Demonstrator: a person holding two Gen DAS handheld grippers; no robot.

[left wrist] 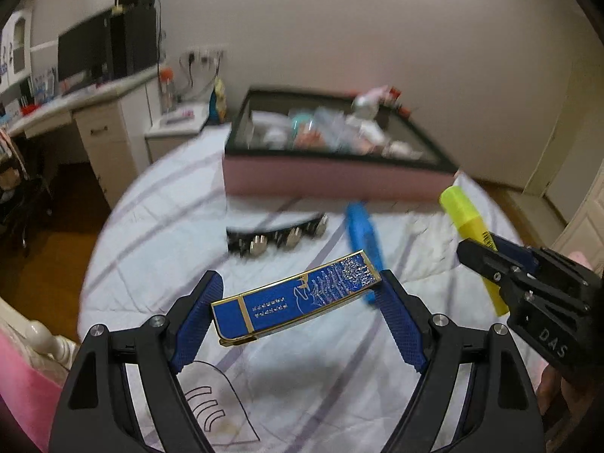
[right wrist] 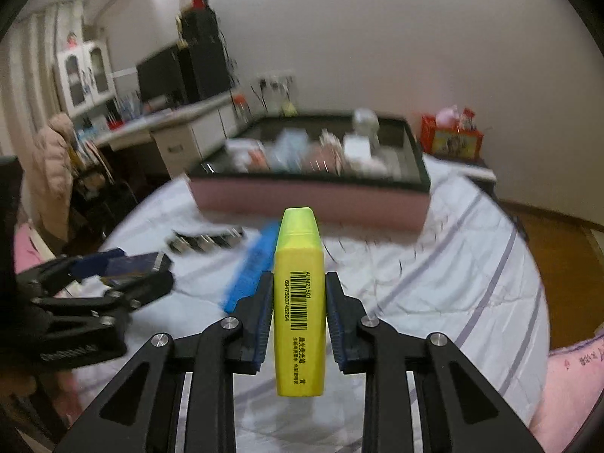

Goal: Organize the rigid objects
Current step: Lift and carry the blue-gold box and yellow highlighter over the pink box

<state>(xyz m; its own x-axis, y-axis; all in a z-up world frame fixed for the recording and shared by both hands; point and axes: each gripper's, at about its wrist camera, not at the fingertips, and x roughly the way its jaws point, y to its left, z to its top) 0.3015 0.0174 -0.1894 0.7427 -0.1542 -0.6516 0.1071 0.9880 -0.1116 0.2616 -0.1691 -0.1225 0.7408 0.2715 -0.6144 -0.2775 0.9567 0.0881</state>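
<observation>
My left gripper is shut on a flat blue and gold case, held crosswise by its ends above the bed. My right gripper is shut on a yellow highlighter, pointing forward; it also shows in the left wrist view at the right. A blue comb and a black studded band lie on the white bedsheet. A pink box with a black rim, filled with several items, stands further back; it also shows in the right wrist view.
A desk with monitor and drawers stands at the left. A red box sits at the far right by the wall. The wooden floor lies beyond the bed edge. The left gripper shows in the right wrist view.
</observation>
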